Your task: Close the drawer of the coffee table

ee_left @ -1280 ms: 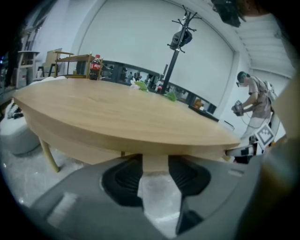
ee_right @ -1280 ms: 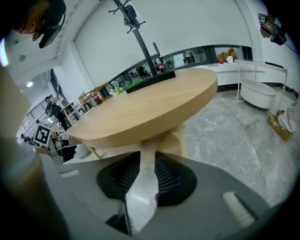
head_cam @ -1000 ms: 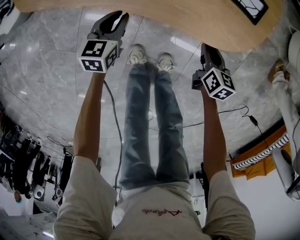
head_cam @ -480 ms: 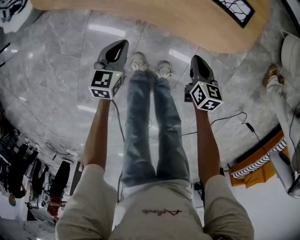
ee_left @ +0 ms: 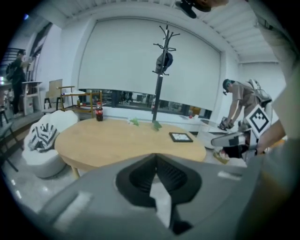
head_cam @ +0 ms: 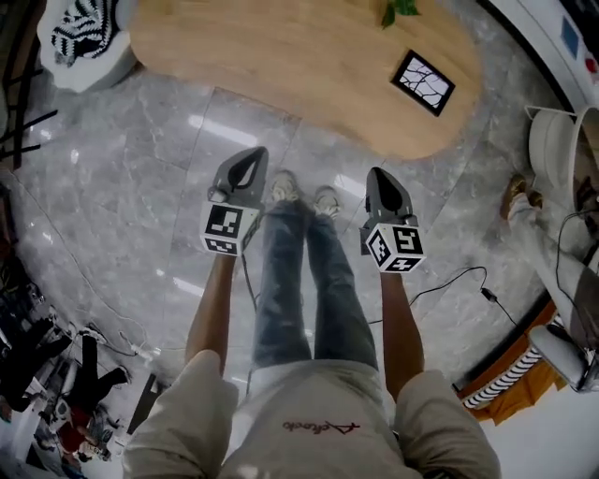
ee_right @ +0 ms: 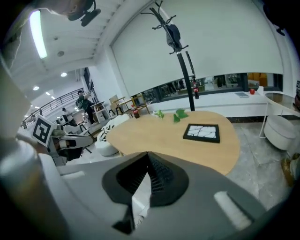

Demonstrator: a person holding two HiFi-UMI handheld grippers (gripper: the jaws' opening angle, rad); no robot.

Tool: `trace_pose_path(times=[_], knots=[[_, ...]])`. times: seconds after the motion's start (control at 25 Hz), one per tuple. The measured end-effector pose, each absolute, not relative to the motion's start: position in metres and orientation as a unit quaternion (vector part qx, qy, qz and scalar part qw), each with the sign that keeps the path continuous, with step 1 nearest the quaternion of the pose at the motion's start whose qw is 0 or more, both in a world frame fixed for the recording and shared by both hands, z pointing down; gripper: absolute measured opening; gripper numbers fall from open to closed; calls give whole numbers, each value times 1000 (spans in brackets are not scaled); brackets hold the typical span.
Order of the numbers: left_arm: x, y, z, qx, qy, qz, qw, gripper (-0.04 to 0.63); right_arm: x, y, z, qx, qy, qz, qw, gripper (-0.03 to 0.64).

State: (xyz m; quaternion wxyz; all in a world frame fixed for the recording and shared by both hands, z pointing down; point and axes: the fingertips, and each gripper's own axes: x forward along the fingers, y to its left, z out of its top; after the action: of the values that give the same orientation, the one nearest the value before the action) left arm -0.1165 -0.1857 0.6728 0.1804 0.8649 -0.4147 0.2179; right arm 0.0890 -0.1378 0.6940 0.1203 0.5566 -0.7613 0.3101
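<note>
The oval wooden coffee table (head_cam: 281, 56) stands ahead of me on the grey marble floor; no drawer shows in any view. A black-framed tile (head_cam: 425, 82) and green leaves (head_cam: 398, 9) lie on its top. My left gripper (head_cam: 254, 152) and right gripper (head_cam: 376, 173) hang above the floor in front of the table, either side of my shoes, apart from it. On both, the jaws are shut with nothing between them. In the left gripper view the left gripper (ee_left: 156, 157) points at the table (ee_left: 117, 140); the right gripper (ee_right: 147, 154) faces the table (ee_right: 164, 136) too.
A white pouf with a zebra cushion (head_cam: 82, 42) sits left of the table. A white chair (head_cam: 552, 140) and another person's foot (head_cam: 518, 195) are at the right. A black cable (head_cam: 459, 276) runs over the floor. A coat stand (ee_left: 161, 70) rises behind the table.
Both grippers have come away from the table's near edge and risen toward me, so the whole tabletop now shows. The left jaws, apart a second ago, are together.
</note>
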Motion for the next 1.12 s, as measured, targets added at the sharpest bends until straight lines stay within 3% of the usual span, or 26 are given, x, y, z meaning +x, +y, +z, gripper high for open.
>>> trace_pose_path(times=[0.6, 1.12], knots=[[-149, -167, 443, 845, -494, 148, 141, 0, 73, -130, 463, 542, -808, 214, 91, 5], [-152, -137, 314, 851, -504, 101, 112, 0, 81, -107, 328, 531, -833, 133, 84, 5]])
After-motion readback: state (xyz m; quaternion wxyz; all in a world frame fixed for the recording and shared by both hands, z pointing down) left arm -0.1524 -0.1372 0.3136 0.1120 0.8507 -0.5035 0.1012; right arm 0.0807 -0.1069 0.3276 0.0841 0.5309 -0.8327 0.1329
